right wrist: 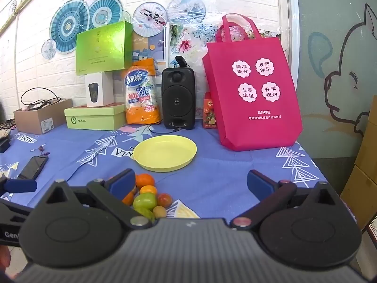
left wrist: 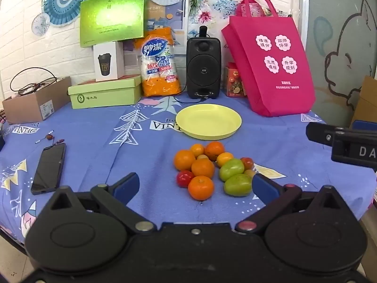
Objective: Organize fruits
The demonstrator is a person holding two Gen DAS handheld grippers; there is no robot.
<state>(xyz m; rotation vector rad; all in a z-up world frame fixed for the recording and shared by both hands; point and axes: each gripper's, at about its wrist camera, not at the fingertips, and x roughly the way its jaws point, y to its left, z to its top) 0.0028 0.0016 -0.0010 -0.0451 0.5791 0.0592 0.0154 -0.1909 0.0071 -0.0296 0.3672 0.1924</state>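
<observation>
At the far left of the bench [left wrist: 94,141] we see a dark phone [left wrist: 49,168] lying flat on the blue cloth. Our left gripper [left wrist: 195,184] hovers near the fruit pile [left wrist: 209,168], its jaws spread wide and holding nothing. The oranges, green fruits and small red ones sit clustered together, just near of the empty yellow plate [left wrist: 208,121]. Further right, our right gripper [right wrist: 190,181] hangs with its jaws equally wide and empty, and the pink bag [right wrist: 253,87] stands at the far right.
</observation>
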